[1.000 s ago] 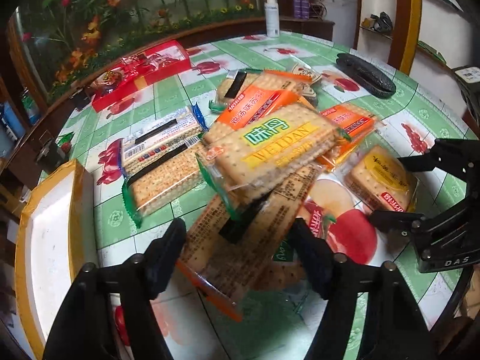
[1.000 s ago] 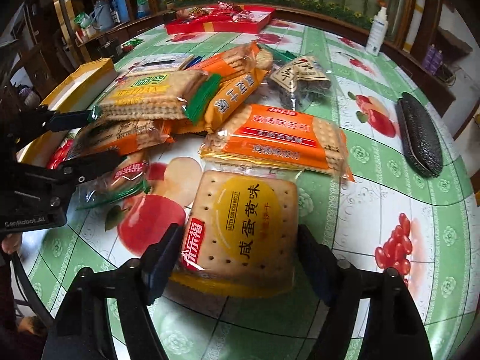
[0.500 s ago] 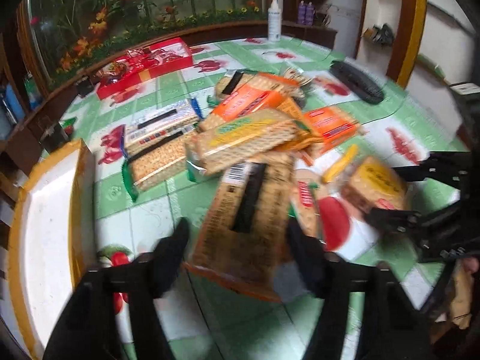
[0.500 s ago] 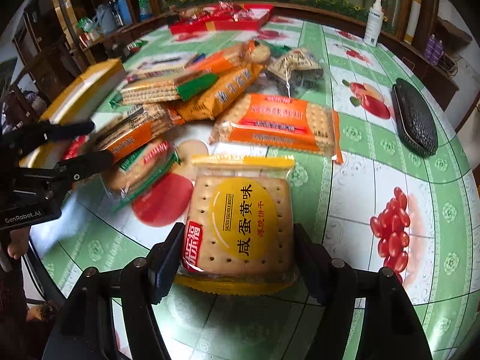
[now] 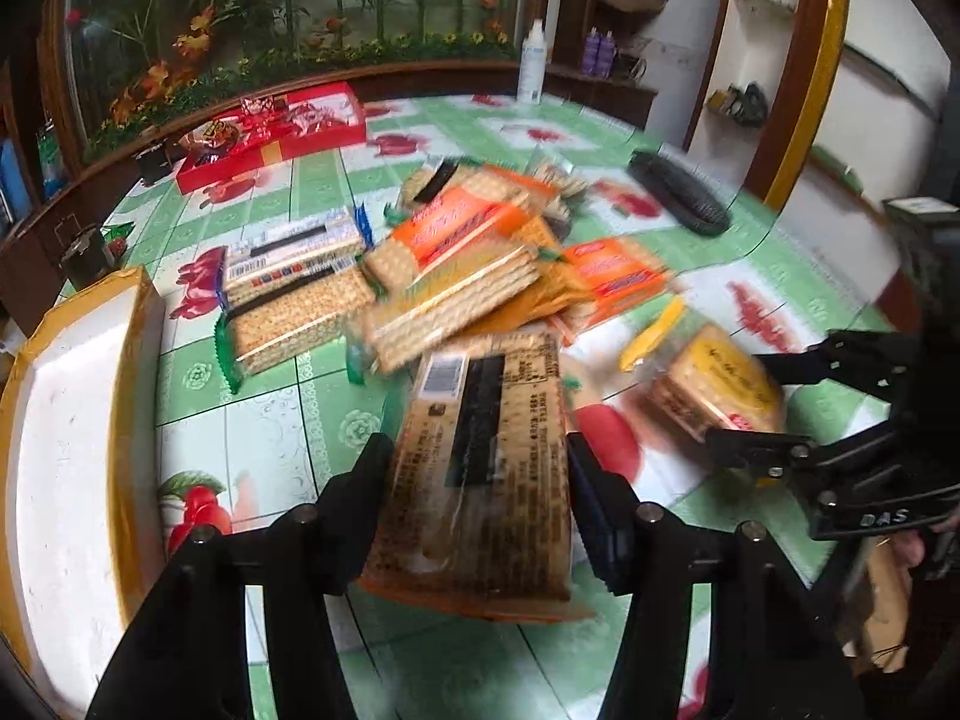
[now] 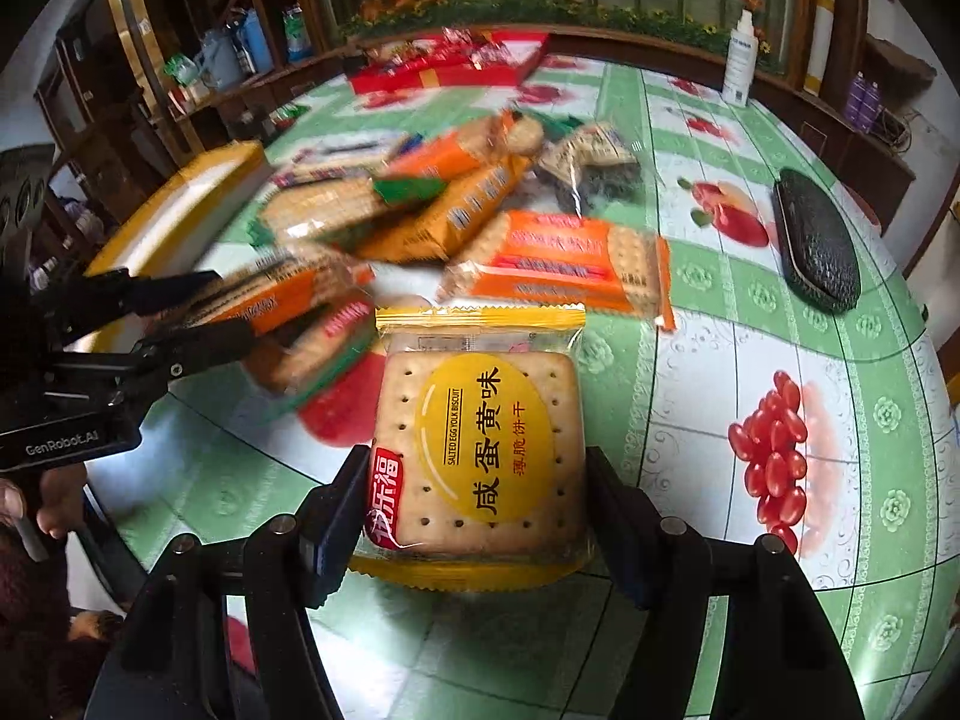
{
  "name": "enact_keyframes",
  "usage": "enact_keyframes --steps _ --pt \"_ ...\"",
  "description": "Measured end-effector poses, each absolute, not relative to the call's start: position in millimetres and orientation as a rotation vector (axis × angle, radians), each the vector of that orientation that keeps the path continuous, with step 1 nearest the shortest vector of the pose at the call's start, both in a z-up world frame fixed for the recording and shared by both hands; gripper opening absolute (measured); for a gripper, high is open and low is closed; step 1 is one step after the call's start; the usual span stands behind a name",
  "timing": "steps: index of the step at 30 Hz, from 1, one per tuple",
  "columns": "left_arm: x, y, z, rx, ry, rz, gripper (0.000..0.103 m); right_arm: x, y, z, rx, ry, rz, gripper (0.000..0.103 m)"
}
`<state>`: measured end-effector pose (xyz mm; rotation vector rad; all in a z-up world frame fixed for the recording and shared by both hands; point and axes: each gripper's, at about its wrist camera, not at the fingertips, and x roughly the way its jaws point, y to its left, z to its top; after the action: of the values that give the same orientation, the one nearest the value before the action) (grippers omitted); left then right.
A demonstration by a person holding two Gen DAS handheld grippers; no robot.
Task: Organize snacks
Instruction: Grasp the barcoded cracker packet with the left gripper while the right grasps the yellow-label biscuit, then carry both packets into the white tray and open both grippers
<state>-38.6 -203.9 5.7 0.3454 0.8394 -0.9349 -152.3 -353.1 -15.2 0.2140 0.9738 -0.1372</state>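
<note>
Left gripper (image 5: 480,480) is clamping the long cracker pack (image 5: 489,468); right gripper (image 6: 474,510) is clamping the yellow salted-egg biscuit pack (image 6: 480,444), snack pile (image 6: 468,210) at twelve o'clock.

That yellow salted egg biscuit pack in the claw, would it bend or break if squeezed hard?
The biscuit pack probably stays flat: the square cracker inside looks rigid. It likely snaps under a hard squeeze, being thin. The glossy wrapper may slip in the right claw, which grips only its side edges.
</note>
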Motion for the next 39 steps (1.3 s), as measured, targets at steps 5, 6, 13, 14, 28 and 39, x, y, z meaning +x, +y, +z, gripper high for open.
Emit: enact_keyframes --steps 5,6,13,14,28,39 --pt "-36 -180 32 0.258 0.799 -0.938 0.055 -146 -334 15 0.209 0.903 -0.064 0.073" --pt "-35 -172 38 0.245 0.782 -0.927 0.055 -142 -329 20 0.203 0.893 -0.05 0.073" --pt "-16 -126 56 0.166 0.739 -0.84 0.055 -100 -285 43 0.166 0.852 0.052 0.073" --pt "-14 -120 56 0.156 0.736 -0.827 0.055 -95 -281 44 0.161 0.851 0.06 0.073" --pt "55 12 29 0.021 0.762 -0.426 0.055 47 -158 32 0.113 0.935 0.238 0.073" --pt "60 36 -6 0.068 0.82 -0.318 0.055 122 -96 -17 0.1 1.065 0.27 0.073"
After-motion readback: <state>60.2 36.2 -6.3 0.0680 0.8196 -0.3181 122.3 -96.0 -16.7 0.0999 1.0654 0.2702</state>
